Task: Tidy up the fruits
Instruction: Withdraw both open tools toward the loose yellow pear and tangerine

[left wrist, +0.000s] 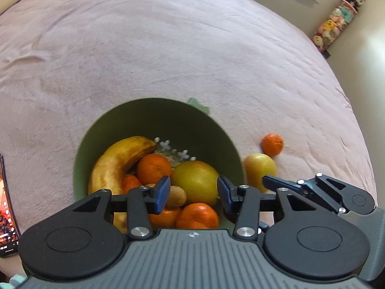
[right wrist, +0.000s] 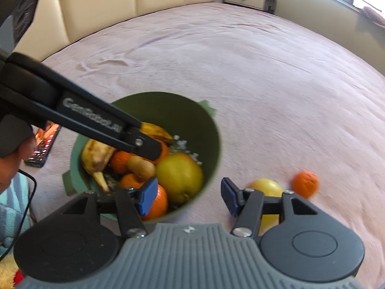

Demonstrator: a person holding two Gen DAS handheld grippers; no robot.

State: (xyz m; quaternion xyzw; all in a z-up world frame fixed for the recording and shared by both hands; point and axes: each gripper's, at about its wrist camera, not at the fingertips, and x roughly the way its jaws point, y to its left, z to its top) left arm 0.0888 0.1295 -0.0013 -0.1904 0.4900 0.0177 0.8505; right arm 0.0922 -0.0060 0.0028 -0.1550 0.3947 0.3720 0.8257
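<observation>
A green bowl (left wrist: 156, 115) (right wrist: 173, 110) stands on a pink bedspread and holds a banana (left wrist: 120, 161), several mandarins, a kiwi (right wrist: 142, 167) and a big yellow fruit (left wrist: 196, 183) (right wrist: 179, 175). My left gripper (left wrist: 194, 193) hovers over the bowl, open, its blue pads clear of the fruit below; its black arm (right wrist: 96, 122) crosses the right wrist view. My right gripper (right wrist: 189, 198) is open and empty over the bowl's near right rim. On the cover right of the bowl lie a yellow apple (left wrist: 259, 168) (right wrist: 267, 187) and a mandarin (left wrist: 272, 144) (right wrist: 305, 183).
A lit phone (left wrist: 7, 216) (right wrist: 44, 144) lies on the cover left of the bowl. The pink bedspread (left wrist: 168, 48) stretches wide beyond the bowl. A tall tube of plush toys (left wrist: 336, 24) stands by the far wall. A padded headboard (right wrist: 120, 0) rises behind the bed.
</observation>
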